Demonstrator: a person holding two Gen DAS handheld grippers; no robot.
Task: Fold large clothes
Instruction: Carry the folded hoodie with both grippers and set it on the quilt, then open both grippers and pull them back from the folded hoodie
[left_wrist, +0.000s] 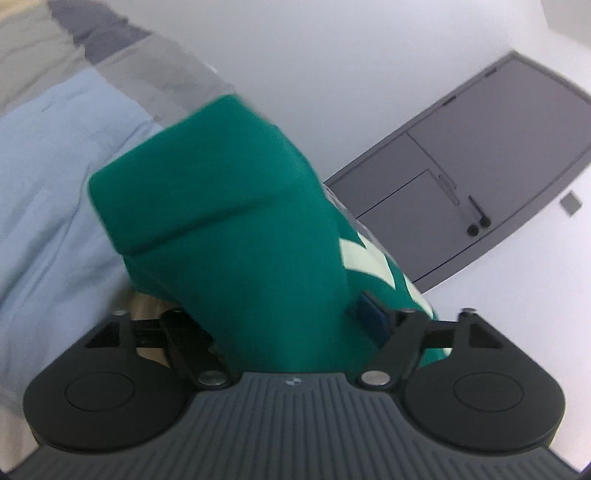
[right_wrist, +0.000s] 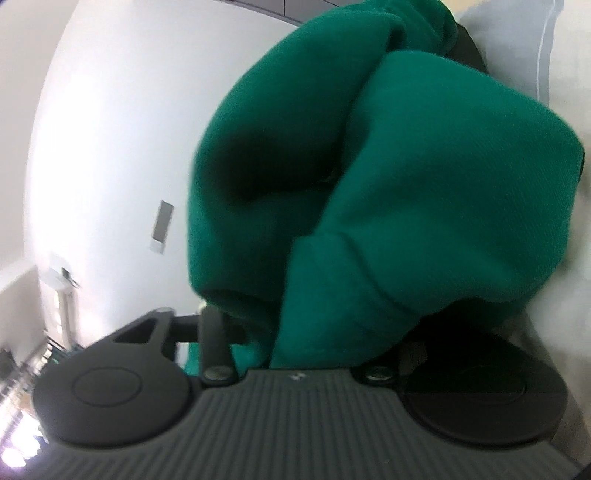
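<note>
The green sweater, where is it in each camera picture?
Left wrist view: the green sweater fills the middle, bunched over the left tongs, with pale stripes on its right edge.
Right wrist view: the green sweater fills the middle and right, draped over the right tongs.
Shared landmark: the white wall behind it, with a small grey wall plate.
</note>
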